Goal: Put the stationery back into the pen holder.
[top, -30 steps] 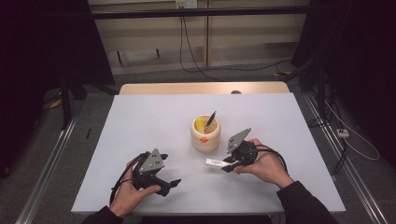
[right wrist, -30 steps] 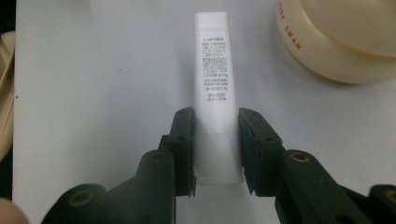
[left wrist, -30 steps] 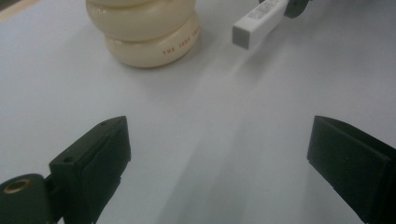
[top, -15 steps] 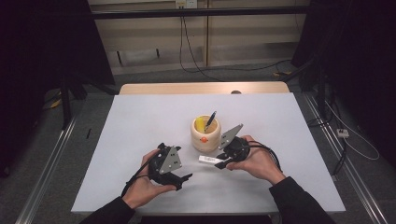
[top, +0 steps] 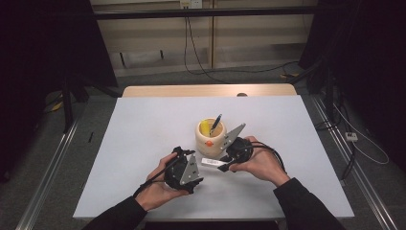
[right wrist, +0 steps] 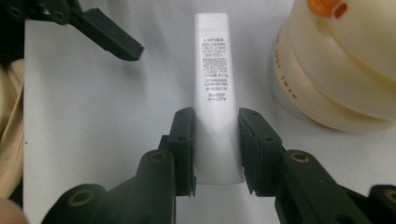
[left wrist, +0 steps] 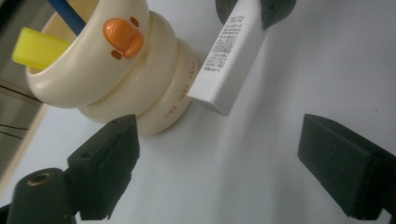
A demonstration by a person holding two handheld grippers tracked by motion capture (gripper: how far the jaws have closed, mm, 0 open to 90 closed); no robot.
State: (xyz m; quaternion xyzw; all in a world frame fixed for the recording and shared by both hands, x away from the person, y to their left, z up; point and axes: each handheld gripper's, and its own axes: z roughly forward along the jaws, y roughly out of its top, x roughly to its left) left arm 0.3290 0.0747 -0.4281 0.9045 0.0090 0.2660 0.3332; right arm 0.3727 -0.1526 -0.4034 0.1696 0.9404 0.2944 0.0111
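Moved in from the tabletop's near-left, the left gripper [top: 195,180], jaws wide but just narrowing, nears the white tube [top: 210,163] clamped in the right gripper [top: 224,166] beside the cup [top: 210,136], likely for a handover.

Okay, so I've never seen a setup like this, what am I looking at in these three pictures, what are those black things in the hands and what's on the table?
A person sits at a white table and holds a hand-operated gripper in each hand. One picture comes from a camera above the table. The other two come from small cameras riding on each gripper, looking along its two black jaws.

On the table stands a cream cup with an orange duck beak, holding a pen and something yellow.

The right gripper is clamped on one end of a small white tube with printed text. The left gripper is open with nothing between its jaws, which have just been closing a little, and it faces the tube's free end.
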